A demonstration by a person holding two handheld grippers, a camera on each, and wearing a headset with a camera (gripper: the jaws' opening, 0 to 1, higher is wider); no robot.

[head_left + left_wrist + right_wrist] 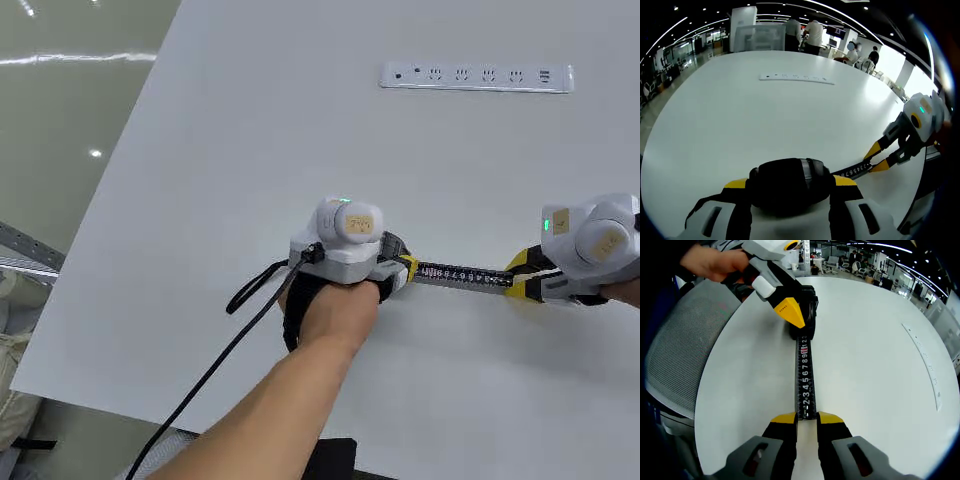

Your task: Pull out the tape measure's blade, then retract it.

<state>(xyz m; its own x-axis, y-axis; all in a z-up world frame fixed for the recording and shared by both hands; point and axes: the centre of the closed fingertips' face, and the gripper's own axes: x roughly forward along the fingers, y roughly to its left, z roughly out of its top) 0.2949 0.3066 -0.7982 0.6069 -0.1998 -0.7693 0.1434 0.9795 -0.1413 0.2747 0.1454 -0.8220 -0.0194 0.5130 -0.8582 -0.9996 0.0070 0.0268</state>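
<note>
The black tape measure case (790,185) sits clamped between the yellow-tipped jaws of my left gripper (395,272), low on the white table (300,150). Its black blade (463,275) with white numerals runs flat to the right, a short length drawn out. My right gripper (517,279) is shut on the blade's end. In the right gripper view the blade (805,380) stretches from my right gripper (806,417) to the case (805,315), where the left gripper (790,310) holds it. The left gripper view has the right gripper (877,159) pinching the blade (852,171) at the right.
A white power strip (476,77) lies at the far right of the table; it is also in the left gripper view (796,78). A black wrist strap and cable (250,285) trail left of the left gripper. A grey mesh chair (675,350) stands beside the table edge.
</note>
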